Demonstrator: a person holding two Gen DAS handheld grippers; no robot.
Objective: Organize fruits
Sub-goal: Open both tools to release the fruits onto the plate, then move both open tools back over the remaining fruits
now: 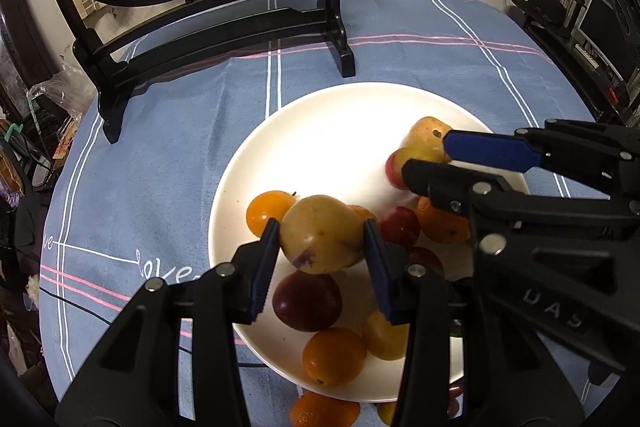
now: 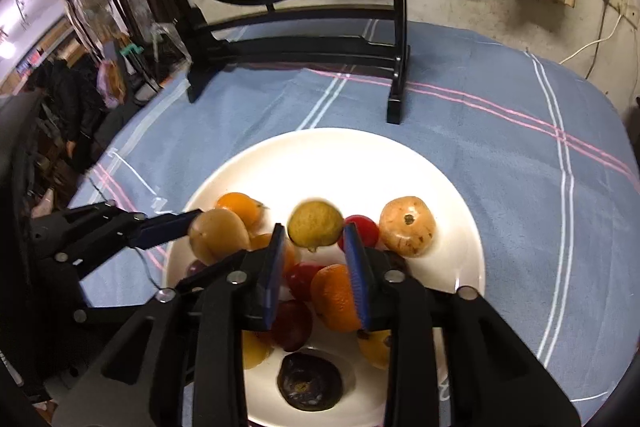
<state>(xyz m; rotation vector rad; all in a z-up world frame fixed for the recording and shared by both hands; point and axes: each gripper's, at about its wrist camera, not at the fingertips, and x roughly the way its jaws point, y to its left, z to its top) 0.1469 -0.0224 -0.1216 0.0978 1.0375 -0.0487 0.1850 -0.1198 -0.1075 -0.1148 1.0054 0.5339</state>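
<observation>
The pale yellow fruit (image 1: 320,239) hangs above the near half of the white plate (image 1: 320,115), carried in the left gripper (image 1: 322,231). Its jaws stand at a narrow setting with both blue pads against the fruit's flanks. I judge the fruit is held off the pile so that a spot can be chosen for it rather than dropped among the others. The right gripper (image 2: 315,227) is over the middle of the plate with a greenish-yellow fruit (image 2: 316,223) between its jaws. The jaws are only slightly parted, a sliver of clearance shows on each side, and the fruit is blurred, so I judge that it is loose, not gripped. Under both tools the plate already carries a crowded heap: an orange (image 1: 334,355), a dark purple fruit (image 1: 307,301), a red fruit (image 2: 362,229) and a tan fruit (image 2: 407,227) with its calyx facing up, most of them touching. The far half of the plate is bare, which suggests room left for sorting. One more orange fruit (image 1: 324,411) lies on the blue checked cloth (image 1: 160,147) just outside the near rim, apparently not yet gathered. The cloth covers the bench, and a round goldfish screen on its black stand (image 1: 224,23) sits well behind the plate
</observation>
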